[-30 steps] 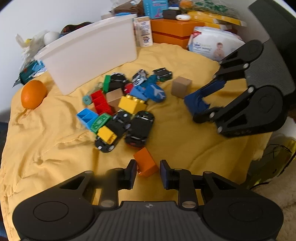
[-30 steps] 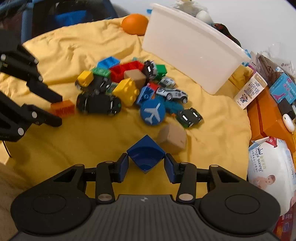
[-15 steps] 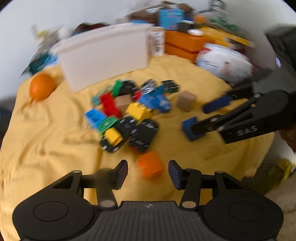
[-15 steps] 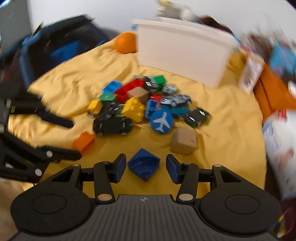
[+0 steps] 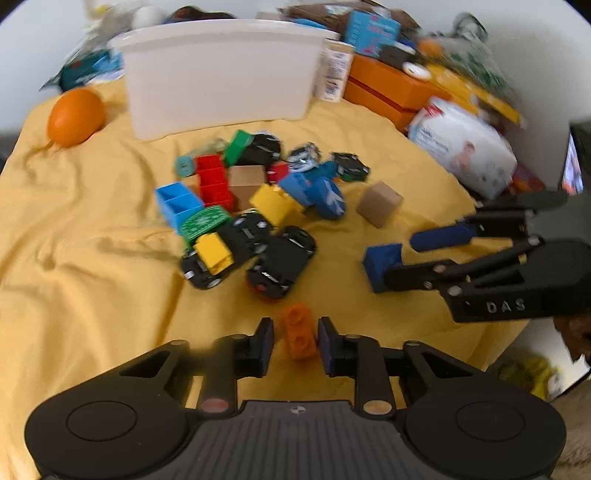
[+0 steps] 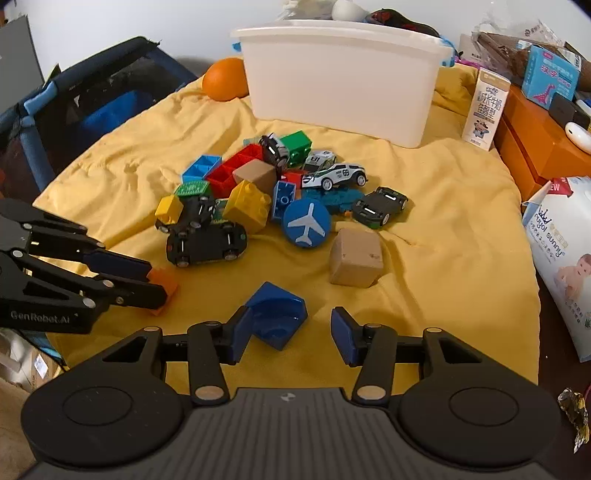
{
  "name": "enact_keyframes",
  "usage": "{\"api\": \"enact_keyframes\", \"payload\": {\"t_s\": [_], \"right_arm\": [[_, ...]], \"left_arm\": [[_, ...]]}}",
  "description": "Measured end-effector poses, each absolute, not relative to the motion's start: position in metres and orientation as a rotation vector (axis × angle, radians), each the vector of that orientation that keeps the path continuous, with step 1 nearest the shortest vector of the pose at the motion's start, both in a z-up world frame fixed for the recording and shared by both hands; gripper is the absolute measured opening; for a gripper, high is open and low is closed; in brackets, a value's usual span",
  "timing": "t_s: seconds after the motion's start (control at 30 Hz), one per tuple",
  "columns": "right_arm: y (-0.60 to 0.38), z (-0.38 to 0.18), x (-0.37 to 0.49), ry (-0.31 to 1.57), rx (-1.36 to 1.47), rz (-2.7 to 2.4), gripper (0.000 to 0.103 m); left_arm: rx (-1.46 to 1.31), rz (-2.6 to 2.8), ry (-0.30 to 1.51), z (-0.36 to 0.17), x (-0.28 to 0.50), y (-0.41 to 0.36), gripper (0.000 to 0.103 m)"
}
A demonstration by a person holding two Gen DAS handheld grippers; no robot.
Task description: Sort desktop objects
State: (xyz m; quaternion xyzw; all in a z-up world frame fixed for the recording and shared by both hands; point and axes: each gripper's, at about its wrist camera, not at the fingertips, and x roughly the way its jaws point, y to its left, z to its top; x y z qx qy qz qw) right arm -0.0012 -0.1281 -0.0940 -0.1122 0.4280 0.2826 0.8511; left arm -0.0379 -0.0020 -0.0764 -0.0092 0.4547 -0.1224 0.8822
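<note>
Home, child's play area: yellow cloth (image 6: 443,206), toy cars and building blocks (image 6: 258,184), baby wipes pack (image 6: 561,251), milk carton (image 6: 485,110), orange (image 6: 225,79).

You have a plain pale wall (image 6: 129,22) behind the work surface, evenly lit by soft light. The surface is draped in a rumpled yellow cloth (image 6: 443,221). To your left stands a dark mesh-sided frame with blue padded corners (image 6: 92,96), possibly a playpen. Beige flooring (image 5: 576,443) shows at the lower right
</note>
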Motion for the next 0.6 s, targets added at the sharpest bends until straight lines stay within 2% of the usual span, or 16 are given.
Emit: {"api": "enact_keyframes", "payload": {"t_s": [0.23, 0.37, 0.4, 0.47, 0.6], "right_arm": [[-0.122, -0.098, -0.003, 0.89, -0.252, 0.62, 0.054], [-0.114, -0.097, -0.007, 0.852, -0.278, 0.68, 0.062], [-0.11, -0.099, -0.008, 0.852, -0.31, 0.683, 0.061], [-0.102, -0.108, -0.007, 0.874, -0.387, 0.67, 0.041], [-0.105, -0.099, 0.003, 0.87, -0.364, 0.661, 0.04]], "left_arm": [[0.053, -0.293, 0.95, -0.079, -0.041, -0.008, 0.017], [0.051, -0.293, 0.947, -0.077, -0.038, -0.004, 0.017], [0.052, -0.289, 0.942, -0.075, -0.037, -0.003, 0.017], [0.056, -0.285, 0.924, -0.069, -0.034, 0.0, 0.017], [0.048, -0.279, 0.865, -0.048, -0.024, 0.006, 0.017]]}}
